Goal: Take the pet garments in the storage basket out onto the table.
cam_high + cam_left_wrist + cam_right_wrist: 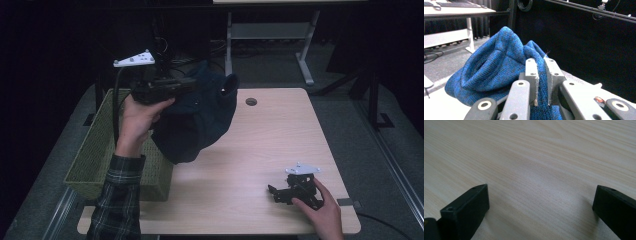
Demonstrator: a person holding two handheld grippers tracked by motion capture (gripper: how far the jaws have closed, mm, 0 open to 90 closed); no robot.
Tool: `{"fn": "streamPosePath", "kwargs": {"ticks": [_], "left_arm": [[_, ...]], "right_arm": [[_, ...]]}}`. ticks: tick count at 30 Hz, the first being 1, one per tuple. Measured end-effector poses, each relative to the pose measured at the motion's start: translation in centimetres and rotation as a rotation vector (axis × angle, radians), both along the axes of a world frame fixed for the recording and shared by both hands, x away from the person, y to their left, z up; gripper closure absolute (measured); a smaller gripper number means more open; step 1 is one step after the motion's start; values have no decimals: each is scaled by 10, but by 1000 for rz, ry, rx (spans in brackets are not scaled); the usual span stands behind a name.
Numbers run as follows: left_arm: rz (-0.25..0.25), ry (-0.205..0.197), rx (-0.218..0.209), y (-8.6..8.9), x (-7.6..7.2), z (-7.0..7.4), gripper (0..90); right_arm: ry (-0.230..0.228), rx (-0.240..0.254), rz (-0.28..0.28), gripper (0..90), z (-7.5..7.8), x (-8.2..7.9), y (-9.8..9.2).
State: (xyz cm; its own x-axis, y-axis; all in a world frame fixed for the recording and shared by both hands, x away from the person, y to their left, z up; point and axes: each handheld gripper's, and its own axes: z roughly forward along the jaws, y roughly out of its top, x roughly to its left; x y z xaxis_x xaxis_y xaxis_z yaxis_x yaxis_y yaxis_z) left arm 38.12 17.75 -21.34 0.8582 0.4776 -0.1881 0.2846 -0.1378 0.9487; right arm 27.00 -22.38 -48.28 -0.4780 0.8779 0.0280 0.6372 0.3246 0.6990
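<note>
Left tool (541,82) clamped on blue knit (197,117), lifted beside basket (95,160); drop-in likely left. Right tool (295,190) wide open, empty, on tabletop (260,145).

The blue knitted wool garment (496,67) is bright blue with darker flecks up close, but reads dark navy in the high view. The woven rectangular basket (95,160) is olive green. The wooden table top (270,145) is pale beige with fine grain lines. The sleeve (117,200) is dark green plaid with light stripes. The right gripper (541,207) has black jaws.
</note>
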Motion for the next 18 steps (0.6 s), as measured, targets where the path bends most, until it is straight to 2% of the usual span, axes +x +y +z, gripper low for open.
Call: {"fn": "streamPosePath", "kwargs": {"ticks": [10, 18], "left_arm": [[-55, 16, 5, -39, 8, -17, 816], [-87, 38, 20, -67, 14, -38, 815]], "right_arm": [[-1, -1, 1, 4, 0, 0, 0], [-1, -1, 1, 5, 0, 0, 0]]}}
